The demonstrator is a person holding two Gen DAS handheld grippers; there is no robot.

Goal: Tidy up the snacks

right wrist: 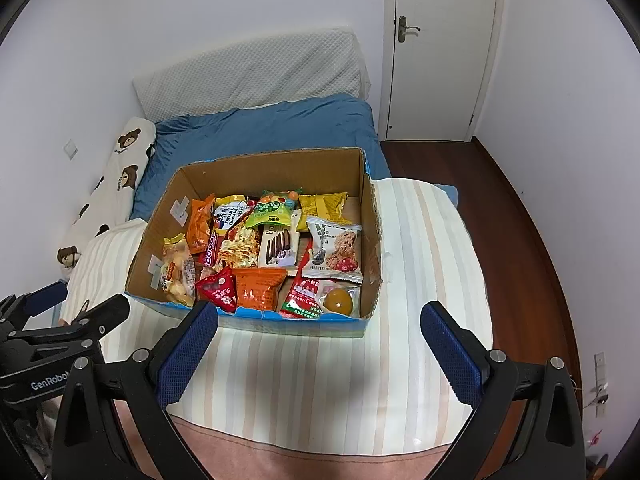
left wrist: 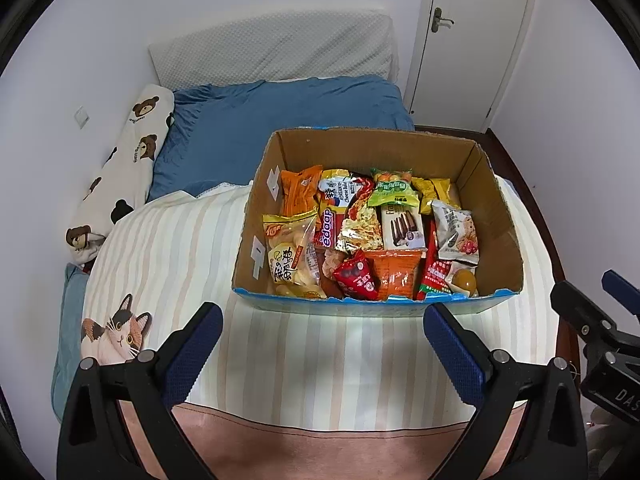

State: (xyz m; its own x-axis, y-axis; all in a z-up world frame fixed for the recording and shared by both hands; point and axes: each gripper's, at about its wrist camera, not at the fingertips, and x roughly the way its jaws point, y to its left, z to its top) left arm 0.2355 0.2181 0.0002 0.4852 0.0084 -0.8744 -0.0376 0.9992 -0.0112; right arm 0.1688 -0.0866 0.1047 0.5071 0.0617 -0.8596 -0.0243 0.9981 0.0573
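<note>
The left hand-held gripper [left wrist: 322,350] and right hand-held gripper [right wrist: 318,350] hover with fingers spread wide, holding nothing, just short of the open brown cardboard box [left wrist: 500,216] on the striped cream bedcover [left wrist: 180,248]. The assorted packaged snacks [left wrist: 360,232] all lie jumbled inside it, seemingly unsorted.

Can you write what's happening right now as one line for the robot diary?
snacks: all inside cardboard box on striped blanket | left gripper: open, empty | right gripper: open, empty
</note>
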